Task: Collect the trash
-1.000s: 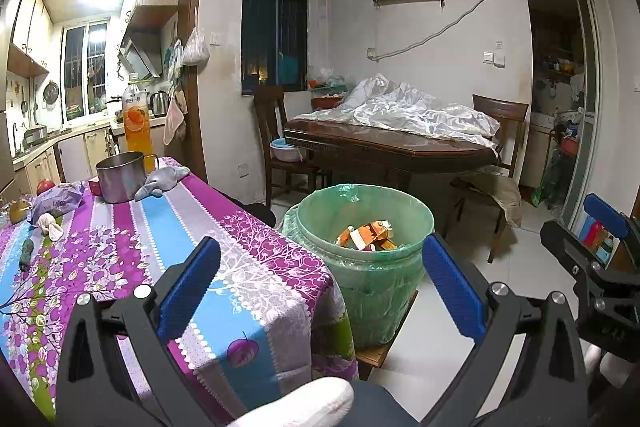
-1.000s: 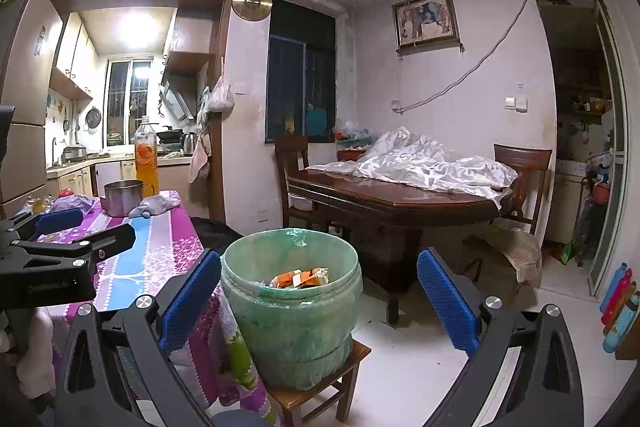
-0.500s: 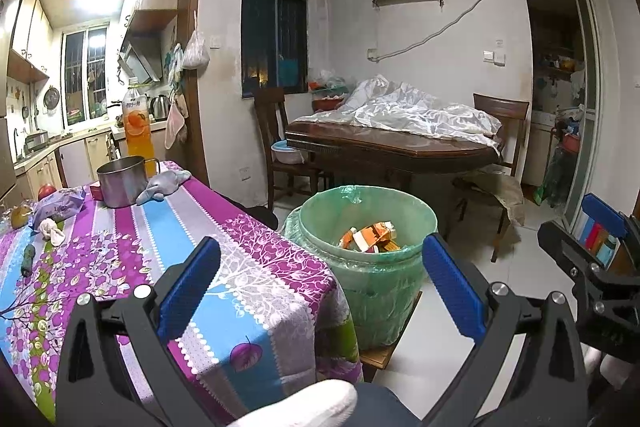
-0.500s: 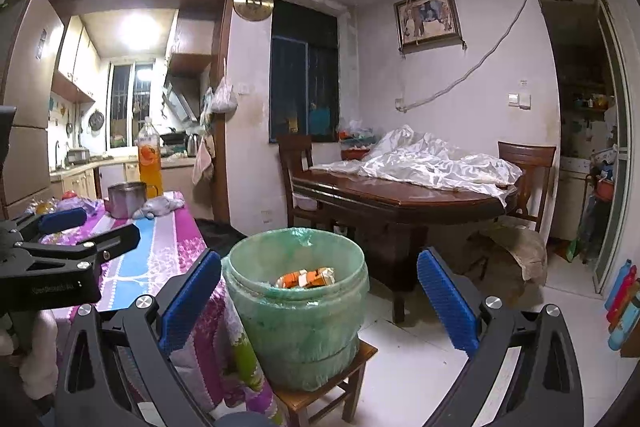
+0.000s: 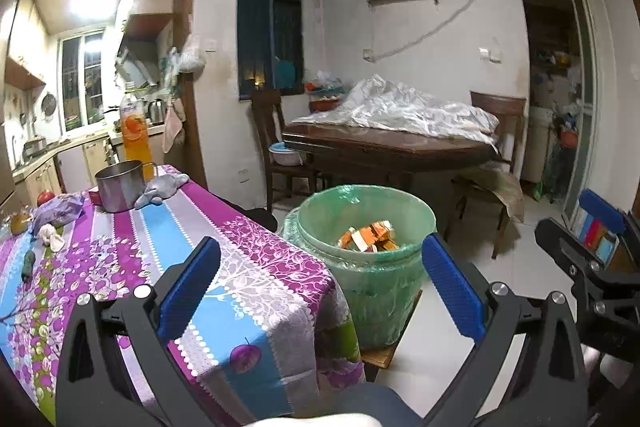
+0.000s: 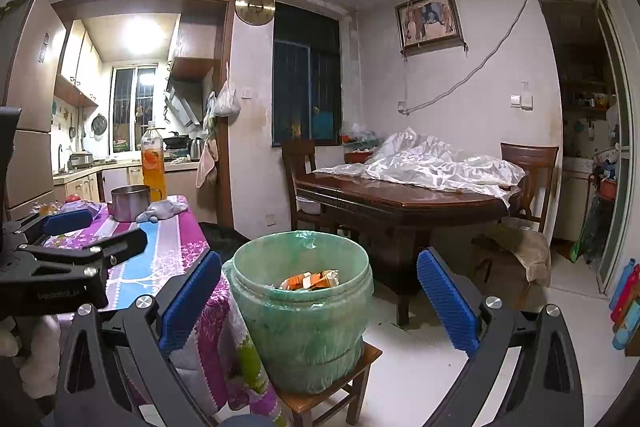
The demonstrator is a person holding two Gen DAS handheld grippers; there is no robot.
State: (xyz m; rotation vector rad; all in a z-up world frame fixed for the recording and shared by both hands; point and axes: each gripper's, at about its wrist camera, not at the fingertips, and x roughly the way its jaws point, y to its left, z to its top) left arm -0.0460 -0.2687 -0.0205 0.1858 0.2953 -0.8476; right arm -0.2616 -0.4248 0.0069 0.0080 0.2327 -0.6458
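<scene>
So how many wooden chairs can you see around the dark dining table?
2. One dark wooden chair stands at the dark wood dining table's left end by the window; another brown wooden chair stands at its right end. Others may be hidden behind it.

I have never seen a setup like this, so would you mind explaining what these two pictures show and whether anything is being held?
There is no robot here: a person carries a two-finger gripper in each hand, and each has a fisheye camera looking forward along its blue-padded fingers. One picture comes from the left gripper, the other from the right gripper. Both are open and hold nothing. Ahead stands a green-lined trash bin on a small wooden stool, with orange cartons already inside. Beside it is a table with a purple and blue cloth, carrying a metal pot, an orange drink bottle, a grey rag and small scraps.
</scene>
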